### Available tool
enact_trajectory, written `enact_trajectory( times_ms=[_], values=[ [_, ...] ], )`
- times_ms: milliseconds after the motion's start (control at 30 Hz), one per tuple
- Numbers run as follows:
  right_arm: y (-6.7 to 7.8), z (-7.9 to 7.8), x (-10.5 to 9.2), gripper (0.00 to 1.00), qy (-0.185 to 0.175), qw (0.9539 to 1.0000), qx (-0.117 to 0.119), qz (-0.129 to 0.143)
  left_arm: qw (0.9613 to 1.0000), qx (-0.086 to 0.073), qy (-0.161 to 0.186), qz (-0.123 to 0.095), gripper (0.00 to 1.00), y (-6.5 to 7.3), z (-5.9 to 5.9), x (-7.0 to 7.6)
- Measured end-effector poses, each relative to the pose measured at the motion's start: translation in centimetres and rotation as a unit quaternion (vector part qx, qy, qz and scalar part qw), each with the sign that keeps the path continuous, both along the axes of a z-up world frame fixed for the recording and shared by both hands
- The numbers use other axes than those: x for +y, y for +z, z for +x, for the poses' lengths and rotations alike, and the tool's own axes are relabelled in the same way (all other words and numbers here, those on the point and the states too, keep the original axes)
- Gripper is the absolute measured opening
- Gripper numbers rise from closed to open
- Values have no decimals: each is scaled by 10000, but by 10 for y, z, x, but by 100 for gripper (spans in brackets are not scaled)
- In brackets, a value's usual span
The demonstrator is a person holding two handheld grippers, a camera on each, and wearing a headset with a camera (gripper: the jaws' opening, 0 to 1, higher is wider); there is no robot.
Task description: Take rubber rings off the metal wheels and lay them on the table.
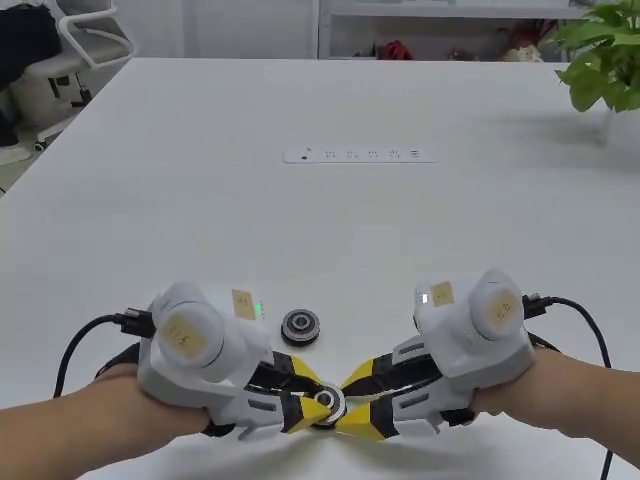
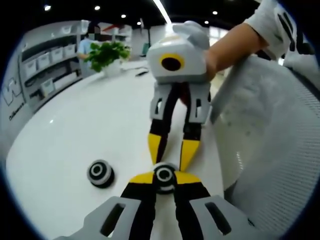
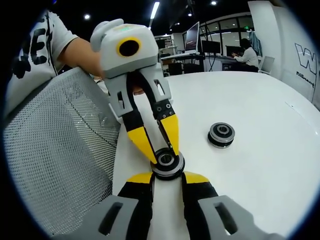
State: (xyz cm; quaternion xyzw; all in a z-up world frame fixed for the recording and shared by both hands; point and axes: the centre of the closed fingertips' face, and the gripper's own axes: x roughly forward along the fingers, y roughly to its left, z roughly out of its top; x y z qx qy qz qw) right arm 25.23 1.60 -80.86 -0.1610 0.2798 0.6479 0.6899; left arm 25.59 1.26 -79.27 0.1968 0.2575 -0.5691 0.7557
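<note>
Head view — close to the near edge of the white table [image 1: 300, 200], a metal wheel [image 1: 326, 402] caught between the left gripper [image 1: 305, 405] and the right gripper [image 1: 355, 405], tip against tip. Resting on the surface or lifted just above it: cannot tell. Step in hand, by judgement: working the dark rubber ring [image 1: 326, 391] off this wheel, not yet done. Next move calls for one gripper keeping the metal body fixed while the other peels the ring over the rim, then laying it on the table. Second wheel [image 1: 300, 326] flat nearby, apart from both grippers.

Left gripper view — own yellow tips [image 2: 165, 178] clamped on the wheel [image 2: 164, 176] from both sides. Right gripper [image 2: 171, 159] coming down from above, tips narrow, touching the far rim. Second wheel [image 2: 100, 173] to the left, lying flat.

Right gripper view — own tips [image 3: 168, 177] pressed at both sides of the wheel [image 3: 167, 162], so grasping it too. Left gripper [image 3: 162, 150] biting on the far edge. Wheel roughly level, face and bore up; axis upright, no long side in plan. Second wheel [image 3: 221, 134] likewise bore up.
</note>
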Motion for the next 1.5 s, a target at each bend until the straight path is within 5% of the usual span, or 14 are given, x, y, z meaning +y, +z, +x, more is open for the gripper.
enact_trajectory(
  times_ms=[133, 1500],
  values=[
    [3, 0, 8, 31, -32, 9999, -83, 100, 10000, -5, 2, 2, 14, 0, 0, 0],
    [-2, 3, -6, 4, -122, 9998, 33, -177, 10000, -53, 12, 28, 14, -1, 0, 0]
  ],
)
